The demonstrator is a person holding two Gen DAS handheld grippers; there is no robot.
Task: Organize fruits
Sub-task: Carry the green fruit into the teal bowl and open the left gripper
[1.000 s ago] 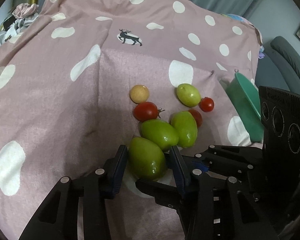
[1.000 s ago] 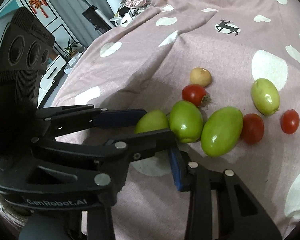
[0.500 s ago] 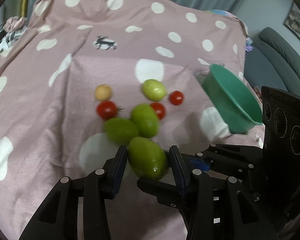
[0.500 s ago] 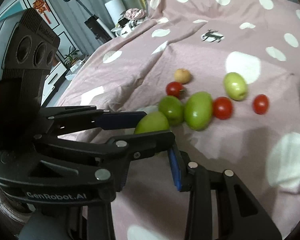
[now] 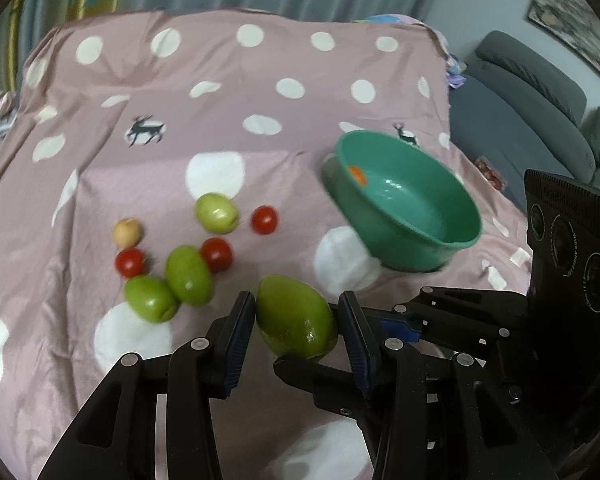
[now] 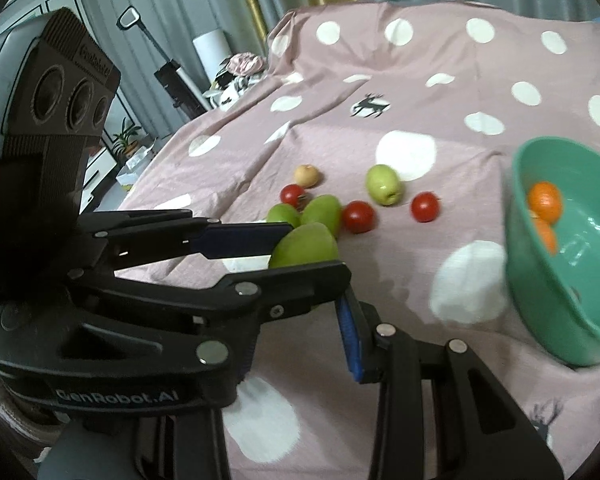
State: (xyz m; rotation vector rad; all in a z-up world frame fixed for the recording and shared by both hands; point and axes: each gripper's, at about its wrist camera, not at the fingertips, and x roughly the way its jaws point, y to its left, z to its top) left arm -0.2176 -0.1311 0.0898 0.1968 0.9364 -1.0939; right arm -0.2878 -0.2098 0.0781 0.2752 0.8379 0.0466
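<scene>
Your left tool (image 5: 297,312) is pinching a large green fruit (image 5: 292,326) across its width between the blue pads, clear above the spotted pink cloth (image 5: 220,100). It is short of the teal bowl (image 5: 404,256), which sits ahead and to the right.

That fruit is smooth and egg-shaped, and the pads reach only part of its sides. I judge it could twist or squirt out if you swing or tip the wrist sharply. It would then land among the loose fruit (image 5: 188,274) and scatter the tomatoes (image 5: 217,254).

Your right tool (image 6: 298,338) is crossed close under the left one, so a small drift could knock the two together and jar the grip.

The bowl rests on soft, wrinkled cloth and looks tilted, though the lens may exaggerate this. A fruit dropped from high could rock it or bounce off the oranges (image 6: 544,200) inside.

I cannot tell whether the right tool is spread or gripping anything, because the left tool's finger hides one of its pads. The fruit's underside is hidden too, and the bowl's far side is cut off in the right wrist view.
</scene>
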